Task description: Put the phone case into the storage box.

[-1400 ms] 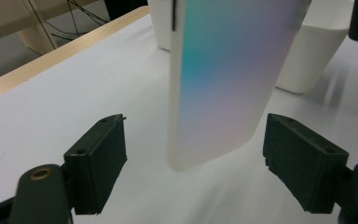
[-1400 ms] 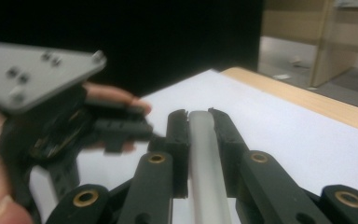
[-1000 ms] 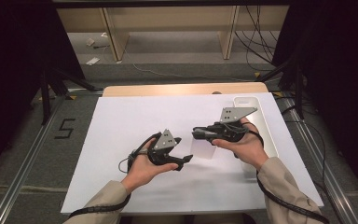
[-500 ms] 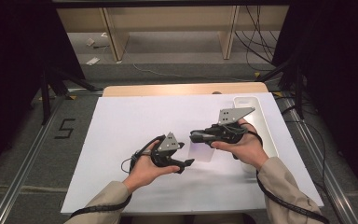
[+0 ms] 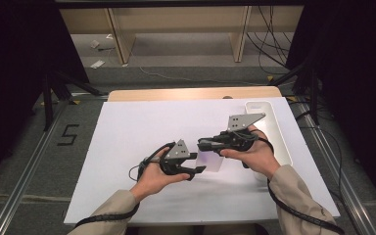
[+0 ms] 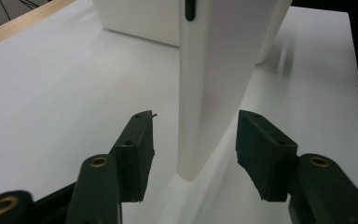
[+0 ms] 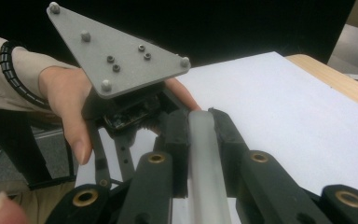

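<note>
A flat white plastic piece (image 5: 211,161) hangs on edge just above the white table top (image 5: 142,127). My right gripper (image 5: 203,145) is shut on its upper edge; in the right gripper view the pale edge (image 7: 205,158) is pinched between the two black pads (image 7: 177,135). My left gripper (image 5: 198,163) faces it from the left. In the left gripper view the piece (image 6: 214,70) stands between the pads (image 6: 135,149), with a gap on each side. The left jaws have just been closing around it.
A long white tray (image 5: 269,132) lies along the table's right edge, and it stands behind the piece in the left gripper view (image 6: 135,23). A wooden strip (image 5: 191,93) borders the far edge. Black cables trail from both grippers along the sleeves.
The left gripper's jaws have narrowed around the lower end of the piece, and that hand shifted slightly. The right hand and the piece it holds stayed put.
</note>
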The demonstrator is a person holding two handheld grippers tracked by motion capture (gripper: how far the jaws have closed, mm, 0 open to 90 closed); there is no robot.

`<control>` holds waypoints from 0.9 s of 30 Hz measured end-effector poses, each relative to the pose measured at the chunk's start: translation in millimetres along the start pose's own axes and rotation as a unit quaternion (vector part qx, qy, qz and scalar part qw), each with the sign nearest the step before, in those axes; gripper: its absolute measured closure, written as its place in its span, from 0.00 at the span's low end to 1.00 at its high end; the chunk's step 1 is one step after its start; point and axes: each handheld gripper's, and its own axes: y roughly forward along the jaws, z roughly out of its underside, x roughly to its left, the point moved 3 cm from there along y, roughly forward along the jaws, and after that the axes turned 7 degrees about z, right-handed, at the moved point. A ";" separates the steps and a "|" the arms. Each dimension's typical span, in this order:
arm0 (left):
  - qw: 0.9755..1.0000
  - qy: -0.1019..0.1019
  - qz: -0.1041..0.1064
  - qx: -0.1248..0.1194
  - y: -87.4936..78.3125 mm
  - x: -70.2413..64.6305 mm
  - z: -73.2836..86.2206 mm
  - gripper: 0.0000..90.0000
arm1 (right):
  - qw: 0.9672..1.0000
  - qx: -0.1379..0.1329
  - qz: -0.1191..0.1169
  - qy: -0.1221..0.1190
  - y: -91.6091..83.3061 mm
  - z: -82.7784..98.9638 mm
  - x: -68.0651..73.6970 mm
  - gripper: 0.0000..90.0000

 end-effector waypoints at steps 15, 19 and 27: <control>0.999 0.026 0.034 -0.001 -0.8 -1.5 0.6 0.76 | 1.000 -0.005 -0.018 0.000 0.8 0.3 1.5 0.89; 0.999 0.033 0.039 0.004 -3.3 -1.2 0.0 0.82 | 1.000 -0.006 -0.030 -0.002 0.6 -0.1 2.4 0.87; 0.998 0.036 0.052 0.009 -6.9 -3.5 -3.4 0.90 | 0.999 -0.012 -0.027 -0.025 -3.7 -0.8 0.1 0.65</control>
